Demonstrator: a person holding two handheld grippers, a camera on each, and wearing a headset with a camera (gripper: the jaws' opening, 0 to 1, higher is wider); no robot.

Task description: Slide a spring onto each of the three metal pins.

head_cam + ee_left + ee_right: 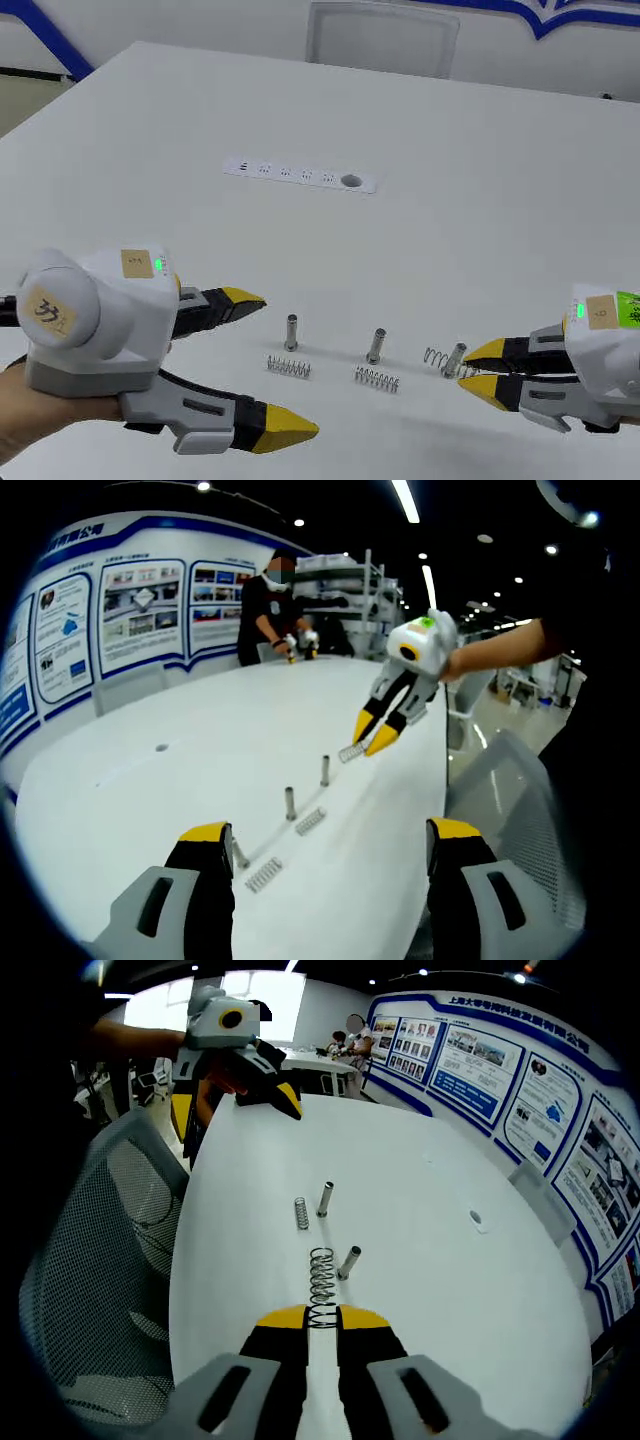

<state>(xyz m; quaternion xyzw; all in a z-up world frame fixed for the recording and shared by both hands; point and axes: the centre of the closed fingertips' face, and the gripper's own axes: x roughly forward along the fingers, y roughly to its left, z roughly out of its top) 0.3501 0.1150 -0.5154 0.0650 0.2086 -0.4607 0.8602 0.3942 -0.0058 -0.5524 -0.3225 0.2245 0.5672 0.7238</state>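
While the right tongs (322,1318) clench a coiled steel spring (321,1282) beside a short metal pin (349,1261), the left tongs (330,830) gape, released.

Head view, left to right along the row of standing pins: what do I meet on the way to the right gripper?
left pin → middle pin → right pin → right gripper, shut on a spring
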